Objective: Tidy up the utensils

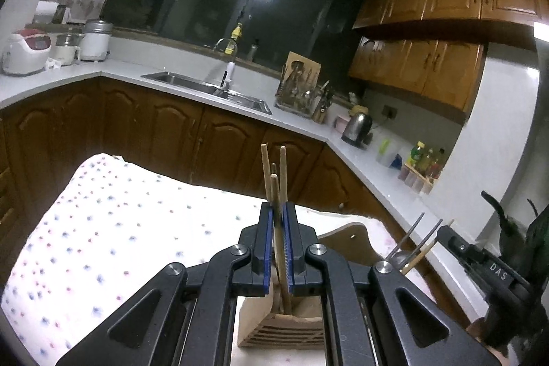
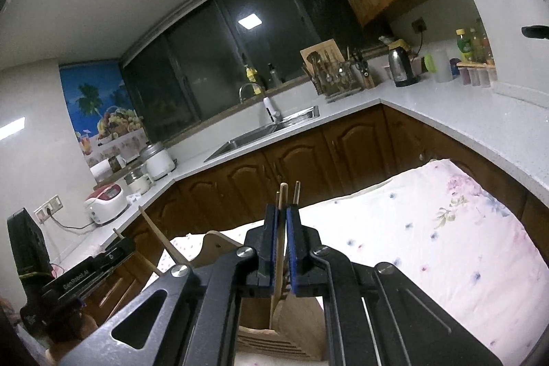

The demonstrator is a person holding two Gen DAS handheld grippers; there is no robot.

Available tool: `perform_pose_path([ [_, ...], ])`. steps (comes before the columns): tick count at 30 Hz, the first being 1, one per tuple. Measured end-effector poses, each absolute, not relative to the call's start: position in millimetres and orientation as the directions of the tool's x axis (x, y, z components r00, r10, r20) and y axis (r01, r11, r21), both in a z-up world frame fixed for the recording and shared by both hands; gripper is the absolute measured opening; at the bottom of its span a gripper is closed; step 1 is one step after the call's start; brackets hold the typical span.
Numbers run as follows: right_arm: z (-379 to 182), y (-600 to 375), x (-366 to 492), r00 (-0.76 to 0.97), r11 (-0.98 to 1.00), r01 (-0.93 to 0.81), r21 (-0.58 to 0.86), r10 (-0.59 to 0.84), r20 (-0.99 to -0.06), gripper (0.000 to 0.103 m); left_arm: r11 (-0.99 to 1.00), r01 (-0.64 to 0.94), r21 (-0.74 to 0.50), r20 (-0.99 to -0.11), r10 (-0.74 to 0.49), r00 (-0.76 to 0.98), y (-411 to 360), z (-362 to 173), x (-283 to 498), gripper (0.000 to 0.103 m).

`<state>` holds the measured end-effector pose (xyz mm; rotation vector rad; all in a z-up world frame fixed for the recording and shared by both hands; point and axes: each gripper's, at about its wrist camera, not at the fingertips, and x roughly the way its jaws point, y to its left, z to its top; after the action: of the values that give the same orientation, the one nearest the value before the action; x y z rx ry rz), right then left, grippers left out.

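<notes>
In the left wrist view my left gripper (image 1: 278, 211) is shut on a wooden chopstick (image 1: 277, 204) that stands in a slatted wooden utensil holder (image 1: 281, 328) below the jaws. Other wooden chopsticks (image 1: 265, 174) stand beside it. My right gripper (image 1: 456, 246) shows at the right edge with more chopsticks (image 1: 420, 247). In the right wrist view my right gripper (image 2: 282, 211) is shut on a wooden chopstick (image 2: 282, 239) above the same kind of holder (image 2: 271, 342). My left gripper (image 2: 113, 252) shows at the lower left.
The holder stands on a table with a white dotted cloth (image 1: 103, 228), floral in the right wrist view (image 2: 446, 228). Behind are brown cabinets (image 1: 171, 132), a white counter with a sink (image 1: 206, 88), a kettle (image 1: 358, 127), a dish rack (image 1: 302, 91) and rice cookers (image 1: 27, 52).
</notes>
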<state>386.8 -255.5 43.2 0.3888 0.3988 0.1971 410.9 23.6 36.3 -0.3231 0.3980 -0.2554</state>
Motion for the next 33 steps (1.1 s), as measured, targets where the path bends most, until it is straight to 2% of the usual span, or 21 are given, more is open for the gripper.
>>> perform_pose_path([
  [6, 45.1, -253.5, 388.4, 0.896, 0.909, -0.110, 0.401, 0.265, -0.356, 0.006, 0.917, 0.195, -0.349, -0.341, -0.318, 0.885, 24.1, 40.0, 411.5, 0.004],
  [8, 45.6, -253.3, 389.2, 0.890, 0.907, -0.119, 0.405, 0.278, -0.361, 0.010, 0.916, 0.205, -0.345, -0.343, -0.327, 0.881, 22.5, 39.6, 411.9, 0.004],
  [11, 49.4, -253.1, 386.4, 0.890, 0.904, -0.124, 0.408, 0.284, -0.358, 0.011, 0.920, 0.200, -0.338, -0.351, -0.320, 0.880, 25.0, 43.8, 411.2, 0.009],
  [12, 51.7, -253.4, 384.4, 0.891, 0.903, -0.129, 0.410, 0.287, -0.352, 0.012, 0.919, 0.199, -0.341, -0.352, -0.321, 0.879, 26.2, 44.6, 410.6, 0.015],
  [13, 52.8, -253.4, 382.9, 0.892, 0.902, -0.131, 0.411, 0.288, -0.347, 0.018, 0.920, 0.191, -0.344, -0.353, -0.315, 0.881, 27.6, 45.6, 408.9, 0.025],
  [14, 54.8, -253.6, 380.0, 0.896, 0.902, -0.130, 0.411, 0.285, -0.341, 0.033, 0.922, 0.178, -0.345, -0.351, -0.302, 0.886, 27.0, 45.9, 406.3, 0.030],
  [16, 57.8, -254.7, 373.7, 0.904, 0.901, -0.131, 0.415, 0.280, -0.323, 0.050, 0.918, 0.179, -0.354, -0.340, -0.305, 0.890, 31.1, 48.8, 400.2, 0.038],
  [17, 59.4, -255.4, 369.8, 0.908, 0.900, -0.131, 0.416, 0.277, -0.314, 0.050, 0.918, 0.178, -0.353, -0.340, -0.304, 0.890, 31.6, 49.8, 397.0, 0.039],
  [18, 60.3, -256.1, 367.3, 0.910, 0.900, -0.129, 0.416, 0.274, -0.312, 0.050, 0.919, 0.177, -0.352, -0.340, -0.302, 0.890, 32.1, 49.9, 394.1, 0.045],
  [19, 61.1, -257.1, 364.7, 0.910, 0.899, -0.126, 0.420, 0.273, -0.311, 0.053, 0.920, 0.174, -0.351, -0.338, -0.298, 0.893, 33.5, 50.6, 389.4, 0.056],
  [20, 61.5, -258.3, 362.8, 0.910, 0.895, -0.128, 0.427, 0.277, -0.308, 0.060, 0.922, 0.168, -0.349, -0.339, -0.291, 0.895, 34.2, 49.5, 385.5, 0.064],
  [21, 61.4, -259.4, 359.9, 0.909, 0.891, -0.130, 0.435, 0.282, -0.306, 0.066, 0.926, 0.151, -0.346, -0.342, -0.274, 0.899, 36.4, 49.6, 379.7, 0.080],
  [22, 61.3, -260.7, 357.6, 0.911, 0.890, -0.128, 0.437, 0.280, -0.303, 0.081, 0.929, 0.138, -0.345, -0.337, -0.259, 0.905, 39.3, 49.6, 372.2, 0.086],
  [23, 61.0, -261.6, 353.3, 0.915, 0.891, -0.125, 0.436, 0.274, -0.297, 0.094, 0.930, 0.128, -0.344, -0.333, -0.248, 0.910, 41.7, 49.7, 365.0, 0.088],
  [24, 60.8, -262.0, 348.9, 0.918, 0.893, -0.126, 0.433, 0.270, -0.290, 0.099, 0.933, 0.117, -0.341, -0.336, -0.237, 0.912, 43.9, 49.5, 358.4, 0.095],
  [25, 60.7, -262.3, 344.3, 0.921, 0.895, -0.126, 0.428, 0.266, -0.284, 0.103, 0.936, 0.103, -0.336, -0.342, -0.224, 0.913, 45.7, 48.5, 352.0, 0.102],
  [33, 67.2, -259.7, 312.1, 0.918, 0.898, -0.151, 0.412, 0.282, -0.279, 0.103, 0.947, 0.051, -0.317, -0.349, -0.167, 0.922, 55.3, 57.0, 300.7, 0.102],
])
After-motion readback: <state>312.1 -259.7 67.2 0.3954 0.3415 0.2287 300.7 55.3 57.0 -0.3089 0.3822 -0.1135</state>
